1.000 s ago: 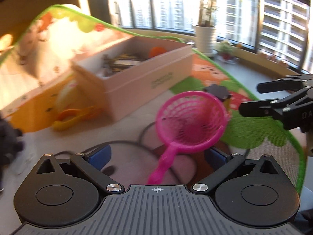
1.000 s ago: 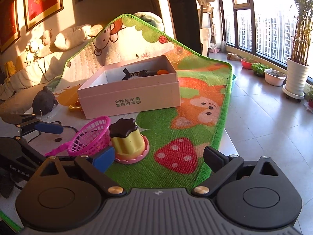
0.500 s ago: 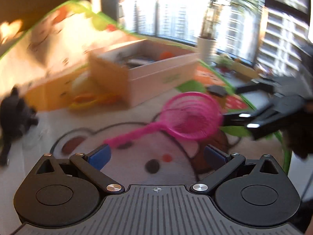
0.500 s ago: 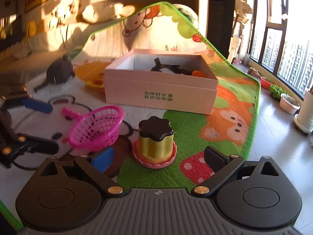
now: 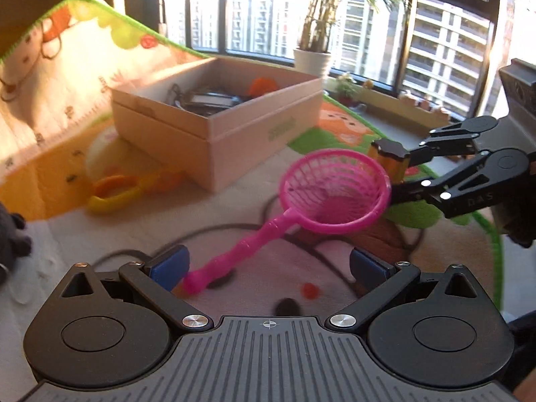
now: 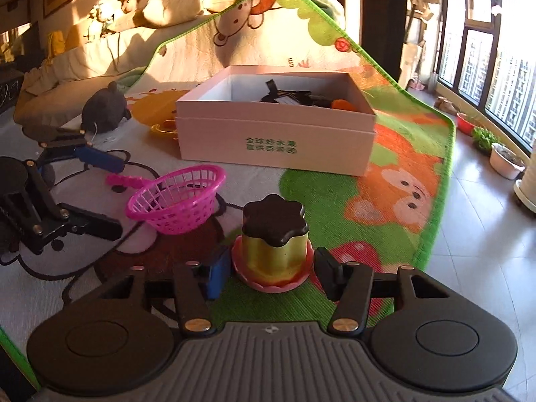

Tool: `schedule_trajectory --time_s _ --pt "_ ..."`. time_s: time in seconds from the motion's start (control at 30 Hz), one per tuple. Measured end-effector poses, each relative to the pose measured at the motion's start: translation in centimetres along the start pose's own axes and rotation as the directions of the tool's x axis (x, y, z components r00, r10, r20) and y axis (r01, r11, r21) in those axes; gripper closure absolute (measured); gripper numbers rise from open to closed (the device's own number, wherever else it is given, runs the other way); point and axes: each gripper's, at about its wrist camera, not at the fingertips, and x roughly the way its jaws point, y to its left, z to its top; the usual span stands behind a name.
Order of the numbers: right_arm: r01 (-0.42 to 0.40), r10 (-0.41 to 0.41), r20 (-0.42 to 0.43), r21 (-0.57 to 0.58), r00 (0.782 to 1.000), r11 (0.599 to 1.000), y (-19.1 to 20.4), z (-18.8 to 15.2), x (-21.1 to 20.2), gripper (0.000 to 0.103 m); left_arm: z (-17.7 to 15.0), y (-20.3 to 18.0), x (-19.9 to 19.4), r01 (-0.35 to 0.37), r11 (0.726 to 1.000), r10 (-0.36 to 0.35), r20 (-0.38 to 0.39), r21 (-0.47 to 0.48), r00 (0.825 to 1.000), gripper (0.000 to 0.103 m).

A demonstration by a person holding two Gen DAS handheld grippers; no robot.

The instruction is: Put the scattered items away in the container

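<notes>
The right gripper [image 6: 272,273] is closing around the yellow toy cup with the dark flower-shaped lid [image 6: 275,239], which is standing on its pink saucer on the green part of the play mat [image 6: 335,197]. A second ago its jaws were standing wide with the cup ahead of them; now the blue pad and the black pad are sitting just beside the cup's walls, though whether they are already pressing on it is hard to tell. That puts the pick-up of this toy close to done.

The left gripper [image 5: 268,264] is hanging open and empty over the pink toy strainer [image 5: 331,189], and the view has swung so that the strainer's handle tip is now lying just inside its blue left pad. It is lining up for a grasp on the handle.

The pink cardboard box [image 6: 274,140] is sitting further back on the mat, already holding some dark items and an orange one. A yellow-orange ring toy [image 5: 114,191] and a grey plush [image 6: 105,109] are still lying outside it.
</notes>
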Motion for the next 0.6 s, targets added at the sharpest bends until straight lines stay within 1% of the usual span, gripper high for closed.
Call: schedule_trajectory --time_s 0.07,0.13,0.17,0.23,0.3,0.33,0.37,0.4,0.43,0.47,0.5,0.53,0.57,0.6 --pt "0.008 -0.008 -0.001 0.012 1.000 1.000 -0.7 -0.3 -0.3 0.048 -0.2 -1.3 -0.4 0.086 0.996 -0.086 -0.010 0.013 0.996 0.000" --pt "0.012 -0.012 0.001 0.015 1.000 1.000 -1.2 -0.6 -0.5 0.048 -0.6 -3.2 -0.9 0.157 0.987 -0.157 -0.019 0.037 0.987 0.000" --pt "0.015 -0.015 0.003 0.015 1.000 1.000 -1.3 -0.7 -0.6 0.045 -0.8 -4.3 -1.1 0.192 0.980 -0.190 -0.027 0.051 0.981 0.000" --pt "0.020 -0.020 0.007 0.017 1.000 1.000 -1.5 -0.8 -0.6 0.041 -1.2 -6.2 -1.4 0.276 0.958 -0.274 -0.044 0.074 0.961 0.000" --pt "0.022 -0.022 0.012 0.020 1.000 1.000 -1.6 -0.9 -0.5 0.039 -1.2 -8.0 -1.7 0.346 0.931 -0.343 -0.052 0.112 0.938 0.000" --pt "0.023 -0.023 0.014 0.020 1.000 1.000 -1.6 -0.9 -0.5 0.039 -1.0 -8.7 -2.0 0.364 0.921 -0.361 -0.050 0.141 0.931 0.000" --pt "0.024 -0.025 0.018 0.019 1.000 1.000 -1.6 -1.0 -0.5 0.038 -0.6 -9.2 -2.3 0.364 0.916 -0.363 -0.039 0.170 0.931 0.000" --pt "0.026 -0.027 0.021 0.018 0.999 0.999 -1.6 -1.0 -0.5 0.037 -0.1 -9.5 -2.6 0.343 0.920 -0.346 -0.021 0.190 0.938 0.000" --pt "0.028 -0.029 0.024 0.015 0.999 0.999 -1.6 -1.1 -0.5 0.037 0.5 -9.7 -2.6 0.297 0.935 -0.303 -0.001 0.196 0.953 0.000" --pt "0.028 -0.028 0.026 0.012 0.999 1.000 -1.6 -1.1 -0.6 0.036 1.3 -9.7 -2.2 0.221 0.958 -0.228 0.017 0.185 0.973 0.000" --pt "0.025 -0.026 0.029 0.010 0.999 1.000 -1.7 -1.0 -0.6 0.036 2.0 -9.6 -1.6 0.121 0.980 -0.127 0.030 0.156 0.991 0.000" --pt "0.021 -0.022 0.033 0.009 0.999 1.000 -1.7 -1.0 -0.6 0.035 2.6 -9.5 -0.9 0.017 0.994 -0.021 0.032 0.110 0.999 0.000" --pt "0.019 -0.019 0.039 0.009 0.999 1.000 -1.8 -0.9 -0.6 0.035 3.2 -9.3 0.0 -0.068 0.996 0.067 0.021 0.054 0.997 0.000" --pt "0.018 -0.018 0.045 0.010 0.999 1.000 -1.9 -0.8 -0.6 0.035 3.6 -8.9 0.8 -0.127 0.992 0.127 0.006 -0.009 0.992 0.000"
